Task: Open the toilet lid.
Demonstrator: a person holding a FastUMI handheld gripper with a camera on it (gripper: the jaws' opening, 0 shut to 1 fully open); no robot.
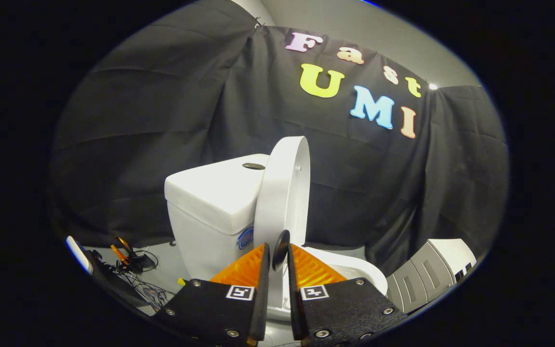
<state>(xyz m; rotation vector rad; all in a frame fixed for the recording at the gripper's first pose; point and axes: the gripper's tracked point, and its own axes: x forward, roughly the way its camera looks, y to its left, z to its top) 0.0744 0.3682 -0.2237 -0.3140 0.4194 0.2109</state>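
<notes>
- Toilet lid: white, smooth, oval, raised upright against the boxy tank.
- Tool: fingers nearly closed, seemingly pinching the lid's lower edge.

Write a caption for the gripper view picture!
Hand-held gripper nearly closed before raised toilet lid leaning against tank.

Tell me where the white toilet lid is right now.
In the gripper view, the white plastic toilet lid stands raised upright against the white ceramic tank, just beyond the gripper, whose jaws are nearly closed on a small dark tab.
</notes>
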